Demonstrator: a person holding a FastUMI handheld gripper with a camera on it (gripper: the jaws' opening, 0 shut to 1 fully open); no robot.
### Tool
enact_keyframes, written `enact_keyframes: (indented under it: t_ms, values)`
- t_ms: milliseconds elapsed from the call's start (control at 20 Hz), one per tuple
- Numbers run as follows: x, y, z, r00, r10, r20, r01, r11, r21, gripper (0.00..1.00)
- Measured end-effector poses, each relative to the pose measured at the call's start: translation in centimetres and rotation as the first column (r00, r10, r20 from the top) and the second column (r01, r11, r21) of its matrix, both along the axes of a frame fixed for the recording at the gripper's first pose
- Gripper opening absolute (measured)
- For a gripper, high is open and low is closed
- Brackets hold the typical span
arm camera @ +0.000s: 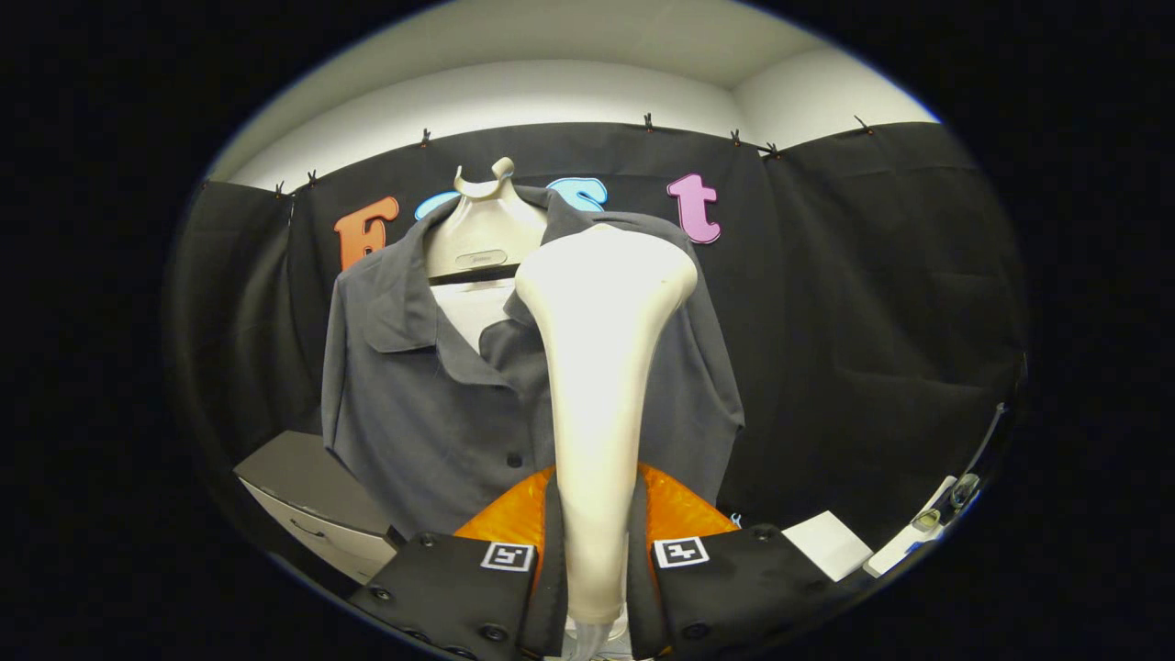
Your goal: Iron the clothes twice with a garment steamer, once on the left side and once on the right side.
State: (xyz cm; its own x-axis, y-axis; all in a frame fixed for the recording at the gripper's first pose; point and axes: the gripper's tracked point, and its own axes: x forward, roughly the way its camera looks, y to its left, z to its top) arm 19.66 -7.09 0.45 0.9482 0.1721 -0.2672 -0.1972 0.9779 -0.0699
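Gripper view: the gripper [595, 560] stood upright before a hanging garment, its 2 fingers [547, 569] closed to a narrow gap and pressing on either side of the handle of the garment steamer [597, 367]. The steamer, a cream body with a slim handle widening to a broad rounded head, rose from between the fingers; its head lay over the upper chest of the shirt [431, 404], just beside the collar, though actual contact with the cloth could not be judged. The shirt was grey, short-sleeved and buttoned, and hung on a pale hanger [477, 229] against the black cloth wall. An orange object [500, 514] showed just beyond the fingers, behind the handle and below the shirt hem. Beside the shirt, low down, stood a grey-topped cabinet [303, 477] with a white front. On the opposite side lay a white flat card [829, 543] and, further out, a white device [918, 537].
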Motion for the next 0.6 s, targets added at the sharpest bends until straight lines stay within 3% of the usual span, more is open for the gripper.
enact_keyframes:
  t_ms: [600]
  values:
    - [4.4,-0.5,-2.2,0.999,0.029,-0.04,-0.028,0.999,0.025,0.34]
